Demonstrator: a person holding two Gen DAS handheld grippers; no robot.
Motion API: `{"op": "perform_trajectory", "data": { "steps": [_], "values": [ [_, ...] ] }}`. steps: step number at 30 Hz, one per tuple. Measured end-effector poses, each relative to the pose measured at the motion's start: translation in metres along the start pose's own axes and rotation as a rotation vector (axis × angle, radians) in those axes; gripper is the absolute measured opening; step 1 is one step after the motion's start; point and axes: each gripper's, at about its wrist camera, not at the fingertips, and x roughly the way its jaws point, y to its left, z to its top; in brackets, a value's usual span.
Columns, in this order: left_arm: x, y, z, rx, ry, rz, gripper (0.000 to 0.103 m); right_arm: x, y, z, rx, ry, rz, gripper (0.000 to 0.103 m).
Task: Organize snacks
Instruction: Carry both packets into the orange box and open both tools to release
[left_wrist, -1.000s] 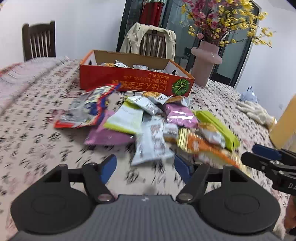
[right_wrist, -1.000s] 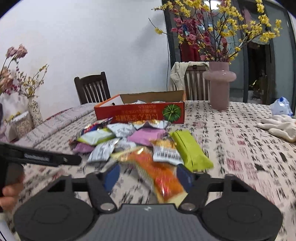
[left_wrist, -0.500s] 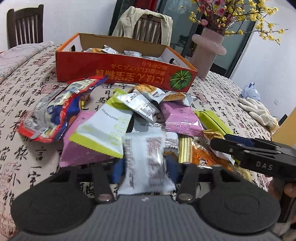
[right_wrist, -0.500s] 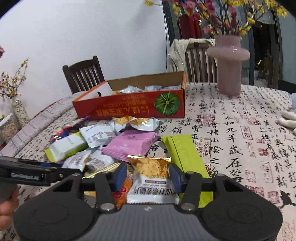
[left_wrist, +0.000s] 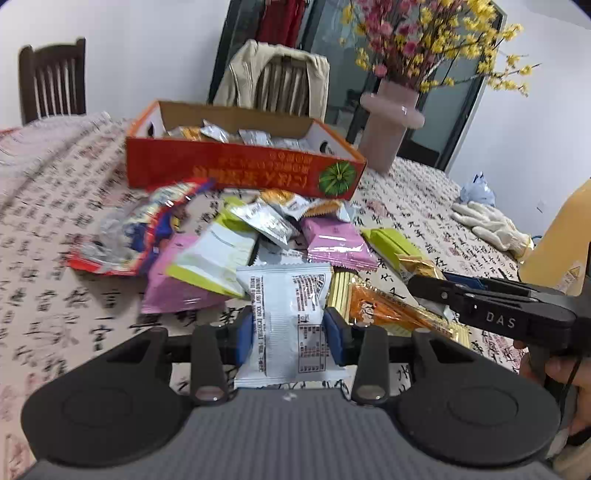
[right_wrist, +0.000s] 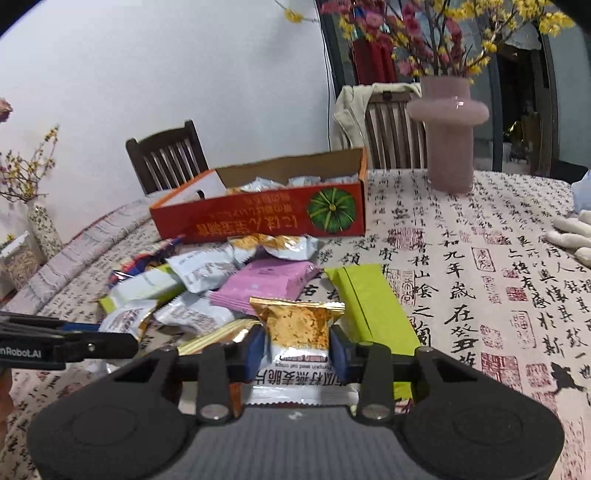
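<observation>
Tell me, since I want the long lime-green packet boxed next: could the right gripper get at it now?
Probably not yet: the right gripper is shut on a gold-topped white snack packet. The long lime-green packet lies uncovered just right of it.

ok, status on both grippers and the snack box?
Left gripper shut on white packet. Right gripper shut on gold packet. Orange box open, part filled, beyond the snack pile. Nothing blocking the way.

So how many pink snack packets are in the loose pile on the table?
2. One pink foil packet lies mid-pile, just in front of the orange cardboard box. The other pink packet is at the pile's left, half under a white-and-green packet. More may be buried.
</observation>
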Motion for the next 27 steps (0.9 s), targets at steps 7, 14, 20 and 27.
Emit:
{"op": "perform_trajectory", "data": {
  "steps": [7,14,20,27],
  "values": [
    [-0.047,0.002,-0.006,0.008,-0.082,0.021,0.041,-0.040,0.030,-0.009,-0.021,-0.068,0.037,0.037],
    [-0.073,0.013,-0.009,-0.003,-0.135,0.036,0.041,-0.066,0.056,-0.015,-0.050,-0.104,0.037,0.037],
    [-0.088,0.034,0.015,0.005,-0.195,0.055,0.041,-0.079,0.069,-0.006,-0.082,-0.131,0.023,0.037],
    [-0.090,0.059,0.085,0.036,-0.261,0.050,0.041,-0.075,0.074,0.043,-0.109,-0.158,0.075,0.037]
  ]
}}
